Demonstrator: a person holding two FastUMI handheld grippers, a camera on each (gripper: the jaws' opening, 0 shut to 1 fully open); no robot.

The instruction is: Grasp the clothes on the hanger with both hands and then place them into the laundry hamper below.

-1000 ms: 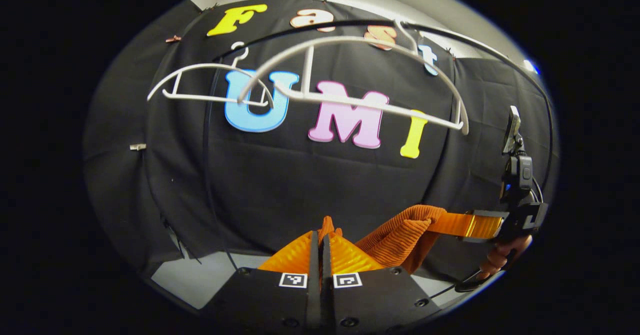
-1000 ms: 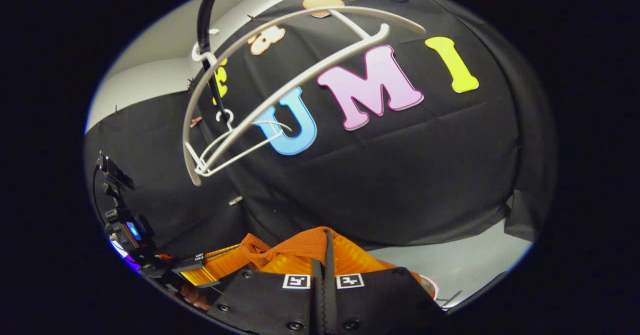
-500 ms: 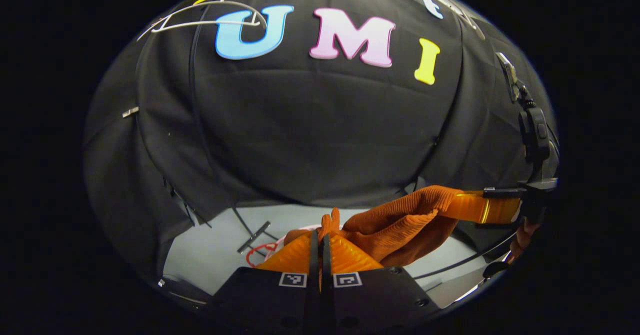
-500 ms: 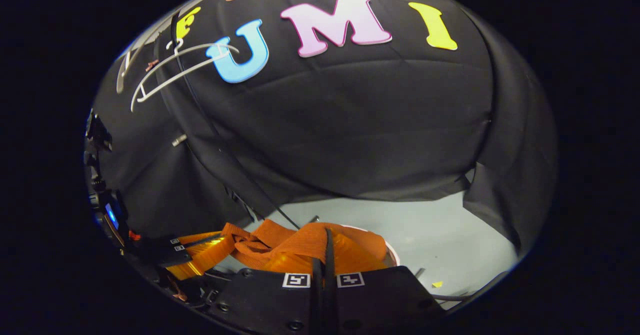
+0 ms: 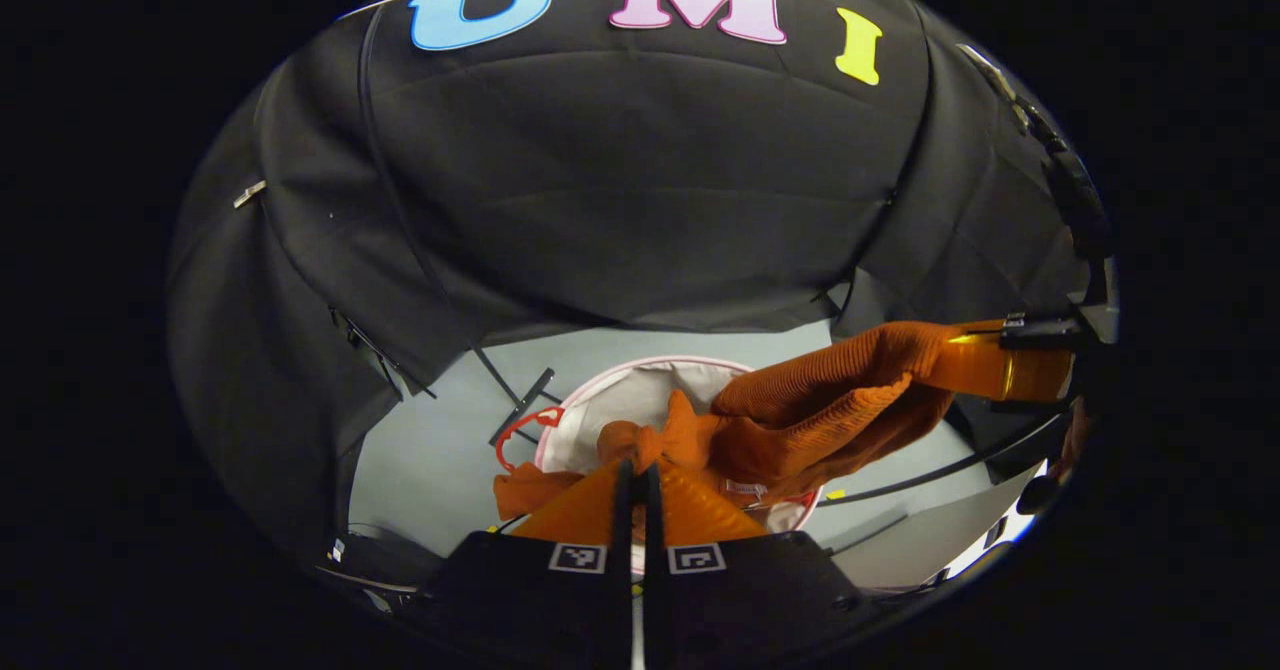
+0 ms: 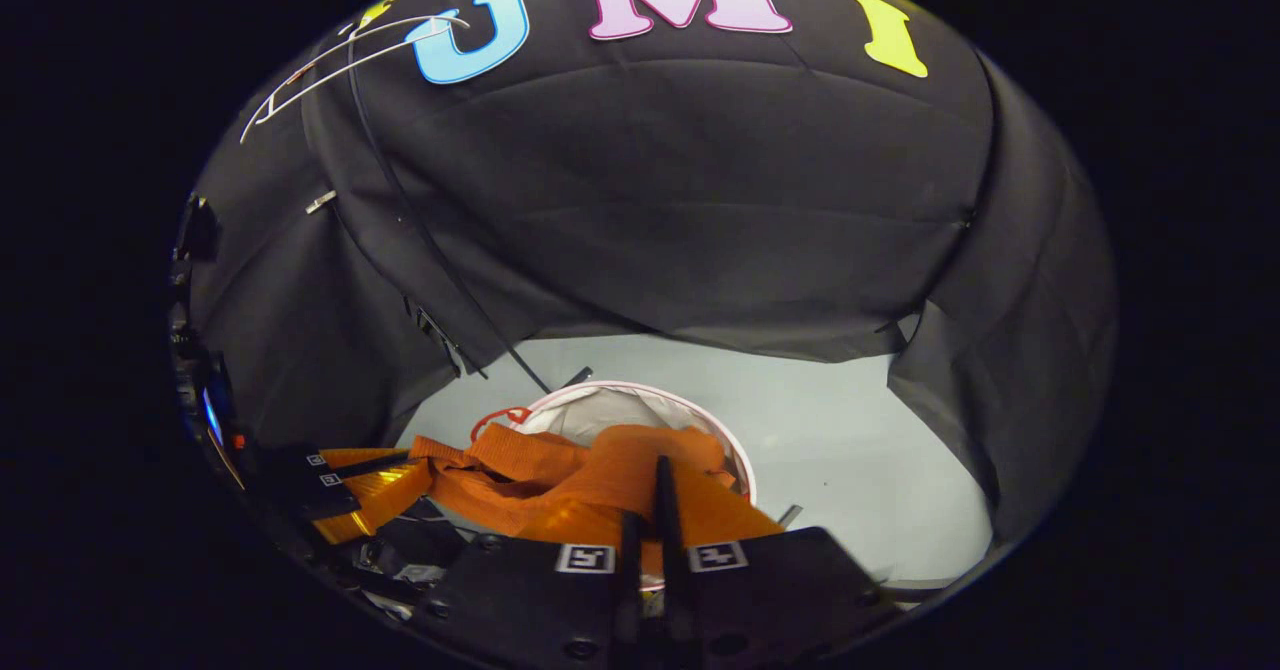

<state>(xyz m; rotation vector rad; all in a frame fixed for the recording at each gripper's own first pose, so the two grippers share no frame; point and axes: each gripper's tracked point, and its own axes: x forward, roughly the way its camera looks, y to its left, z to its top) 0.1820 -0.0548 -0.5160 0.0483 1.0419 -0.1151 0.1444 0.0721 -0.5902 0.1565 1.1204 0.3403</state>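
- Left claw (image 5: 636, 475) and right claw (image 6: 648, 495): each clamped on the orange garment (image 5: 830, 415).
- Garment spans claw to claw; hamper (image 6: 640, 402) directly below.

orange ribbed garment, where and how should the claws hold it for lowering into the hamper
Hold the orange ribbed knit garment at its two upper ends, one claw on each, pinching from above. It sags between the left claw and right claw, both already shut on bunched fabric, so the slack middle hangs over the white round laundry hamper and should go in first.
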